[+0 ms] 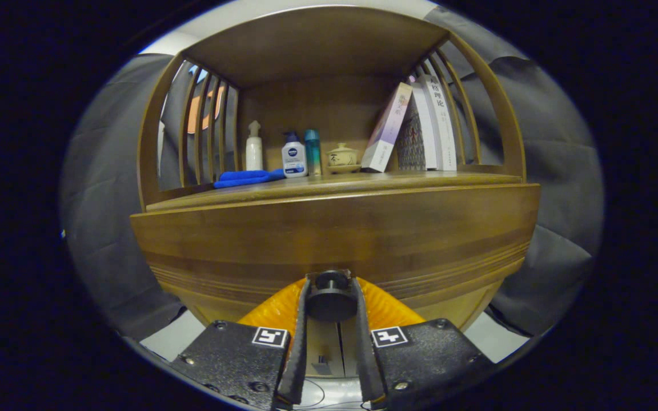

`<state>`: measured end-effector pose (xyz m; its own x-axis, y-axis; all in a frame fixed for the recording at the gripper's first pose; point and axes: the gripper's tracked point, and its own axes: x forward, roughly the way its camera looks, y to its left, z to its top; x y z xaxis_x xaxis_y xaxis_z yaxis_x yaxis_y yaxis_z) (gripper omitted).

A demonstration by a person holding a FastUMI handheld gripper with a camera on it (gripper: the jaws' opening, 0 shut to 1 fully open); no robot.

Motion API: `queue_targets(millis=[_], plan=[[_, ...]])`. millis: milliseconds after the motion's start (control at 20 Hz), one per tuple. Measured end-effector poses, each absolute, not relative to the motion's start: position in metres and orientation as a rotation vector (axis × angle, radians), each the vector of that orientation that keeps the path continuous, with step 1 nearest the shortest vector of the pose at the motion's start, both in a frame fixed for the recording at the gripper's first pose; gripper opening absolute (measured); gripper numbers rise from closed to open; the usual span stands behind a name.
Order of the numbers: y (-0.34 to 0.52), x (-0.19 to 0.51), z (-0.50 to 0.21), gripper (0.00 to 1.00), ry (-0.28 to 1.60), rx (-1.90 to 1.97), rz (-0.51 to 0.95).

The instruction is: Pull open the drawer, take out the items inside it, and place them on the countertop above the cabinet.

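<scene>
Fingers [300, 319] pinching knob [330, 297] from both sides for pulling drawer [334, 240] open, items unseen, countertop [334, 181] above awaiting them

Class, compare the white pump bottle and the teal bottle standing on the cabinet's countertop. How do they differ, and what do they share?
The white pump bottle is wider and squatter; the teal bottle is slimmer and slightly taller. The white pump bottle has a dark blue pump top and a label; the teal bottle is one colour with a plain cap. Both stand upright, side by side on the countertop, far beyond the gripper, whose jaws are shut on the drawer knob.
</scene>
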<state>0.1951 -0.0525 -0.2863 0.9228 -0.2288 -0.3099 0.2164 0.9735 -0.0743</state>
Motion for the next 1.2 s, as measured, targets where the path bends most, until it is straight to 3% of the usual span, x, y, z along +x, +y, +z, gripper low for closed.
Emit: queue_targets(millis=[1200], plan=[[-0.02,0.025,-0.297,0.4,0.385,-0.083,-0.139]])
